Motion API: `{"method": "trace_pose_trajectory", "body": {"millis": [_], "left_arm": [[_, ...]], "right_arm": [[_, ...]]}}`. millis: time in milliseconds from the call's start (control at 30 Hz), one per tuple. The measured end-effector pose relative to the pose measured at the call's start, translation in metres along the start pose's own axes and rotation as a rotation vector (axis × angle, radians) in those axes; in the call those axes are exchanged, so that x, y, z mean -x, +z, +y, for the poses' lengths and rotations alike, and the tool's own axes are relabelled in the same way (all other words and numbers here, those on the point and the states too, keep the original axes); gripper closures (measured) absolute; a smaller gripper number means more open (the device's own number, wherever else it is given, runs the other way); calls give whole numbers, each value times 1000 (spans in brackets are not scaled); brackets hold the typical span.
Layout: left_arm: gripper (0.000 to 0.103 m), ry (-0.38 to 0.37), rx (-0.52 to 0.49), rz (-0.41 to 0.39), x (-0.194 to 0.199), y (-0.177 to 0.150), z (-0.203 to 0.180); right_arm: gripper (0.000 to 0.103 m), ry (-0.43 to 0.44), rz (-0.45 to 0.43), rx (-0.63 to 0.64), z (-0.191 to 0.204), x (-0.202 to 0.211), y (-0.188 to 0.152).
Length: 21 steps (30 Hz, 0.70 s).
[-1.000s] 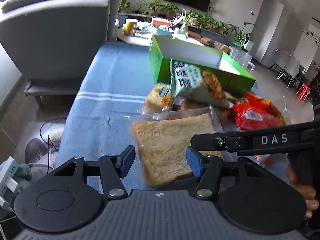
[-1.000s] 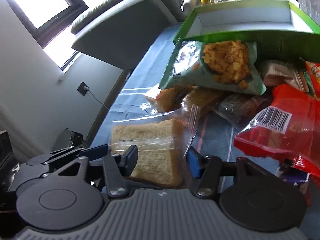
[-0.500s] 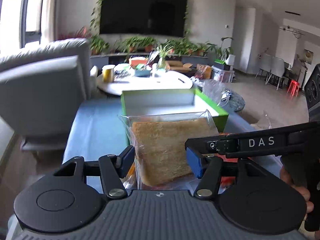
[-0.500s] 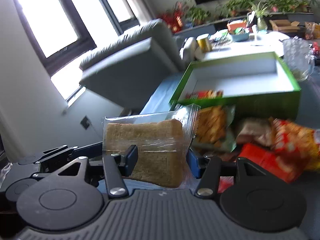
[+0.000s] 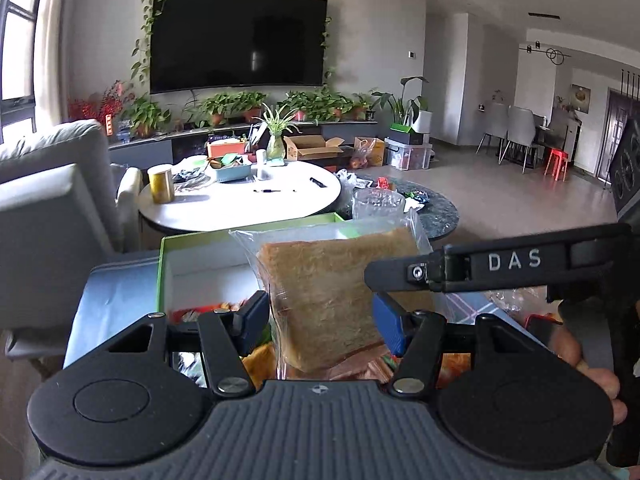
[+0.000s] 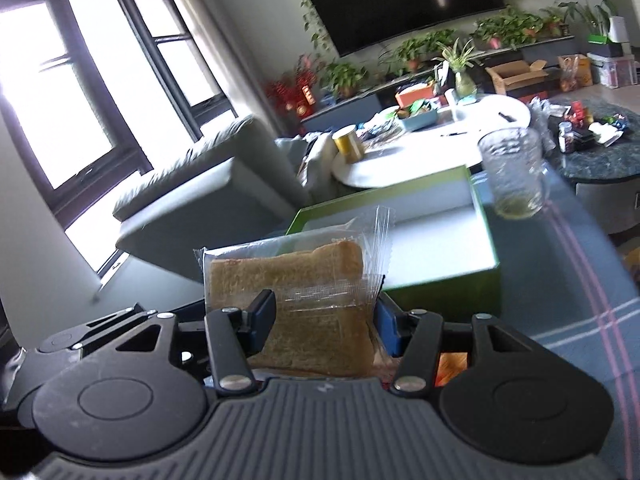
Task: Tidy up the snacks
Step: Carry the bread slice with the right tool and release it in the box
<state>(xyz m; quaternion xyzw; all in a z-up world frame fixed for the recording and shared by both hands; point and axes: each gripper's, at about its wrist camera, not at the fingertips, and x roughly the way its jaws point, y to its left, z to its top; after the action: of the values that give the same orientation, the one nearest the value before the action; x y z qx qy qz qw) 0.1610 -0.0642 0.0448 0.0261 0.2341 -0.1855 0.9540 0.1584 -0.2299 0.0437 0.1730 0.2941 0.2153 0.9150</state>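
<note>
- A living room fills the background: a large dark television (image 5: 238, 38) hangs on the far wall, framed by trailing vines, with potted plants lined up below it.
- A grey sofa (image 6: 208, 196) sits at the left, under bright windows.
- A round white table (image 5: 244, 200) stands in the middle distance, carrying a gold tin (image 5: 161, 183) and assorted clutter.
- A blue cloth (image 6: 576, 280) with pale pink stripes covers the near surface.
- On that cloth rests an open green box (image 6: 444, 288) with a white inside; in the left wrist view a few colourful packets lie in its near corner.
- A clear glass mug (image 6: 516, 172) stands on the cloth just beyond the box's far right corner.
- A bagged slice of bread (image 5: 340, 296), brown toast in a clear wrapper, is held upright in the air in front of the box, above a pile of orange and red snack packets.
- The right gripper (image 6: 326, 324) has its blue-padded fingers pressed against both sides of the bread bag, pinching it.
- The left gripper (image 5: 320, 320) frames the same bag; its fingers sit at the bag's sides, but whether they actually press it cannot be told.
</note>
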Motion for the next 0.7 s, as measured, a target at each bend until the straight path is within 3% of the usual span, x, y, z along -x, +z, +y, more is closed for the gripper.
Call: {"method": "trace_pose_trajectory", "body": {"millis": [233,700], "left_arm": [[49,-22,23,18,-31,14,0],[49,1,59,82,-95,22,13]], "right_arm": [[44,-16,-20,-18,-29,-11,23],[44,-12,33,-107,-68,-57,40]]}}
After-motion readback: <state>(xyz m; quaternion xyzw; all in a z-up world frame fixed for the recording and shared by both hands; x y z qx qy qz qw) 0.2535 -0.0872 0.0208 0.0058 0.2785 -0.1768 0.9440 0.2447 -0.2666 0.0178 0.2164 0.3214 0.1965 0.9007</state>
